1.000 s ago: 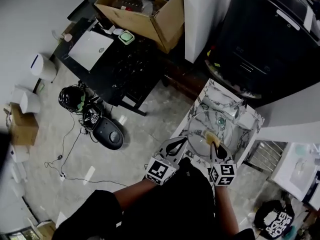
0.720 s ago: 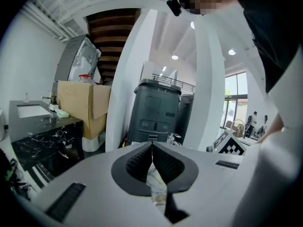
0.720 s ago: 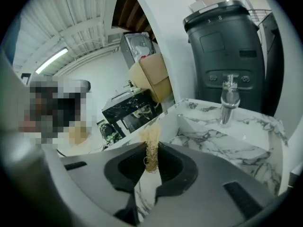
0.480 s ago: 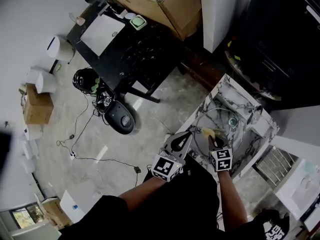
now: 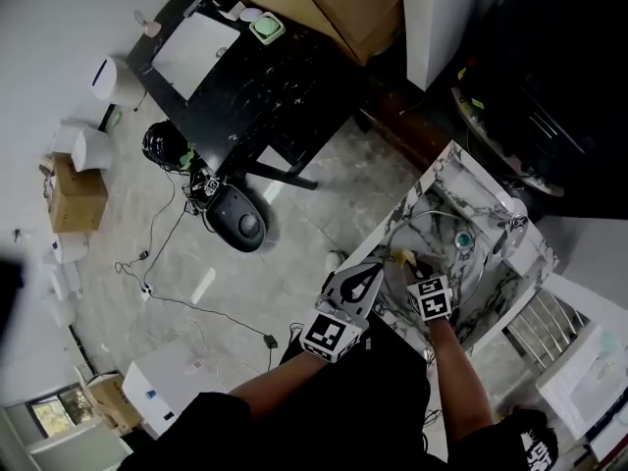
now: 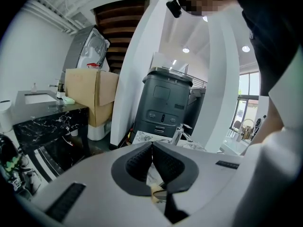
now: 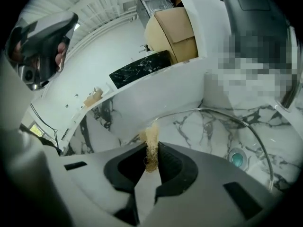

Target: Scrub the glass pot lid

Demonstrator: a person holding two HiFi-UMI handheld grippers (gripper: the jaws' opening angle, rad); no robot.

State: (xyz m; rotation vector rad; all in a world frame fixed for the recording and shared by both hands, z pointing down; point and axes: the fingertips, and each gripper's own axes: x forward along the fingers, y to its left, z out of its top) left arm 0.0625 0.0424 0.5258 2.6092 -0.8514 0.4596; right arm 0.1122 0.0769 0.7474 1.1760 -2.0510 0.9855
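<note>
Glass lid (image 7: 215, 134) lies flat on the marble counter (image 5: 439, 186), just under your right gripper (image 7: 151, 151), jaws pinching a yellow sponge (image 7: 152, 135). Left gripper (image 6: 152, 149) jaws are pressed together, empty; press down and scrub in circles.

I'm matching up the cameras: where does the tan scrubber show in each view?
Head view: the scrubber is right of centre, at the tip of the right gripper.
Left gripper view: a small tan patch at low centre is probably it.
Right gripper view: it is at centre, pinched between the jaws.
Shared landmark: the cardboard box.
</note>
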